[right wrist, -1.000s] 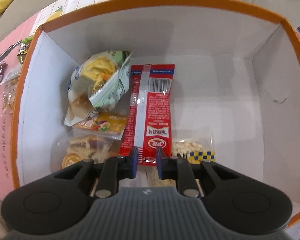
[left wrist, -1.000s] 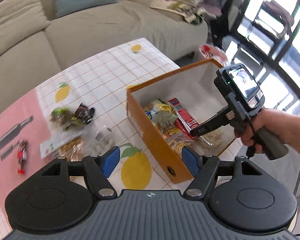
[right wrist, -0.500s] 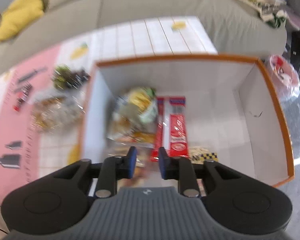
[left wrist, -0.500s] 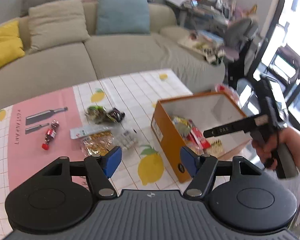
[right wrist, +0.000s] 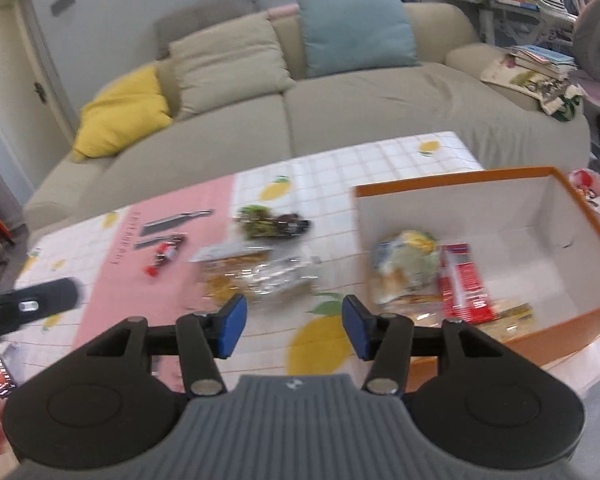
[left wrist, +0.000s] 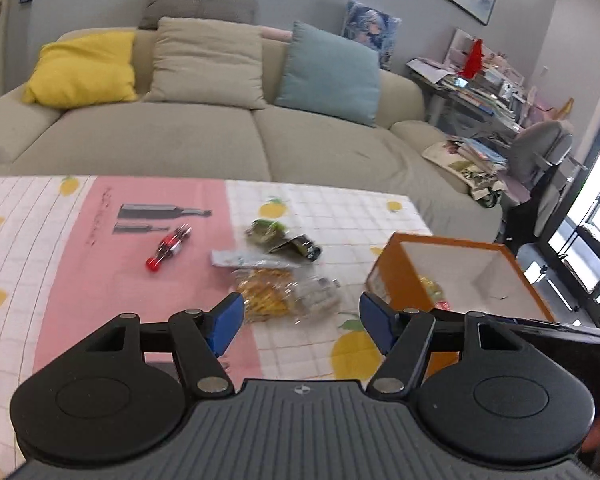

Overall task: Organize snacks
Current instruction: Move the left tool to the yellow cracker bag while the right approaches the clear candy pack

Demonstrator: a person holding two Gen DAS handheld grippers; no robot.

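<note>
Left wrist view, left hand-held gripper: I see its jaws spread wide with nothing between them, aimed over the loose snack packets on the table.
Left wrist view, snacks still out: a dark green packet and a small red bottle-shaped sweet lie apart from the clear packets; the orange box stands just right of them.
Right wrist view, right hand-held gripper: its jaws have just been opening and hold nothing; it hangs above the table, beside the box.
Right wrist view, box contents: a red packet and a yellow-green bag already lie inside.
Risk, my judgement: the clear packets overlap, so a pinch may drag two or slip off the film.
Risk, crowding: both grippers point at the same pile and could collide.
</note>
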